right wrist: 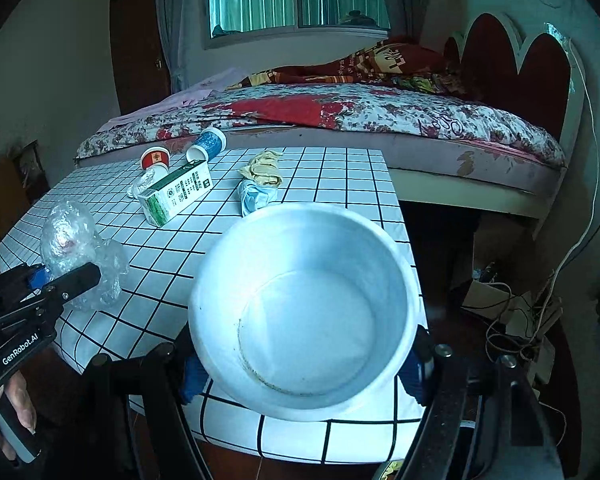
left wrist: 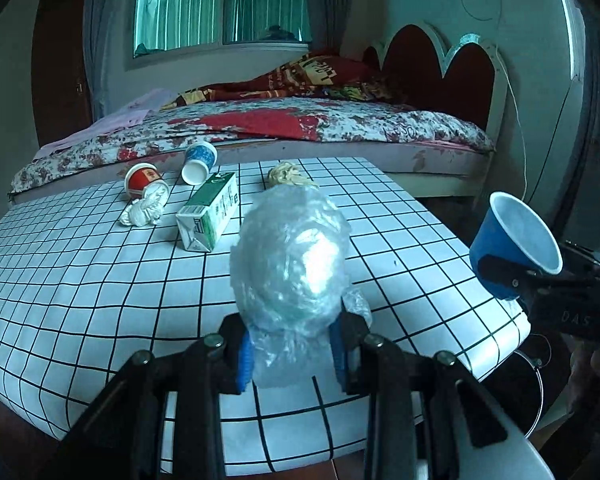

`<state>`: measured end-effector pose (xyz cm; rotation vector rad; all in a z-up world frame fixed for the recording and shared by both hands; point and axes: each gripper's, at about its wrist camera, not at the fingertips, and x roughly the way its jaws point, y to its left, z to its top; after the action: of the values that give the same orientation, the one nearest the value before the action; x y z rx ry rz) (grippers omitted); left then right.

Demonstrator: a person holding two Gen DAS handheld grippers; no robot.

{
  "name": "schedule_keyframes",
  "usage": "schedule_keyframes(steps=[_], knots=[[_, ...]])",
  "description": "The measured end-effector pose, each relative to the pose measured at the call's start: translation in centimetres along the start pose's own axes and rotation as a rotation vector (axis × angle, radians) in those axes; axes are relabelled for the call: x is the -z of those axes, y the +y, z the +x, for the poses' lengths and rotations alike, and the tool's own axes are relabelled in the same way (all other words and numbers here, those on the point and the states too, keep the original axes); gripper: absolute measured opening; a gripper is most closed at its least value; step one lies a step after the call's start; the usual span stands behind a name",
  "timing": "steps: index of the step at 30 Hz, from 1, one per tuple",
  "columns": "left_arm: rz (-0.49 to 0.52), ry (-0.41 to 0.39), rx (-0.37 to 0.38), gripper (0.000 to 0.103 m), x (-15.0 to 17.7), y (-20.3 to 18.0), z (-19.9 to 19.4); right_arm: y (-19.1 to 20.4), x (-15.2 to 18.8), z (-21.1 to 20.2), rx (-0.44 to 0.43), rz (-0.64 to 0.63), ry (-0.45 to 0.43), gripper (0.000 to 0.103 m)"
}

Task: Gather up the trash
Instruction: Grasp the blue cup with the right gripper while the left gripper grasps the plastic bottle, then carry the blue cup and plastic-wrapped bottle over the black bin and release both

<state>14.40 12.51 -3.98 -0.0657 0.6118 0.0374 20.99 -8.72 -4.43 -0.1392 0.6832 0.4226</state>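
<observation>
Your left claw (left wrist: 296, 356) is clenched on the plastic wad (left wrist: 292, 264); your right claw (right wrist: 306, 372) grips the blue cup (right wrist: 304, 308) mouth-up, likely to take the wad.

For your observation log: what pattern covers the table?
A white cloth with a black grid on the table, clearest in the left wrist view.

The grid-patterned bench (right wrist: 292, 184) carries a green carton (right wrist: 175, 193), two tipped cups (right wrist: 156, 159) (right wrist: 208, 143), crumpled tissue (left wrist: 142, 210), a yellow rag (right wrist: 263, 168) and a blue wad (right wrist: 255, 197).

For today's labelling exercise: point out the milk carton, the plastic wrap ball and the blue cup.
milk carton (left wrist: 212, 210), left wrist view, its long side face.
plastic wrap ball (left wrist: 292, 264), left wrist view, its shiny front.
blue cup (left wrist: 500, 248), left wrist view, its outer wall.
</observation>
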Motion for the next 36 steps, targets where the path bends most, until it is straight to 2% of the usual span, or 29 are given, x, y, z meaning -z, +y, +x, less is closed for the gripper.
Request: schedule_keyframes(steps=[14,26,36], knots=[[0.073,-0.035,0.072,0.032,0.4,-5.4,-2.6,-4.7,3.1,-5.3,0.062,0.076,-0.043,0.076],[0.146,-0.027,0.167,0.032,1.2,-11.4,-3.0,-9.8,6.4,-8.6,0.127,0.145,-0.052,0.076],[0.191,-0.002,0.256,0.032,2.3,-15.8,-2.5,-13.1,9.4,-10.4,0.176,0.172,-0.026,0.076]])
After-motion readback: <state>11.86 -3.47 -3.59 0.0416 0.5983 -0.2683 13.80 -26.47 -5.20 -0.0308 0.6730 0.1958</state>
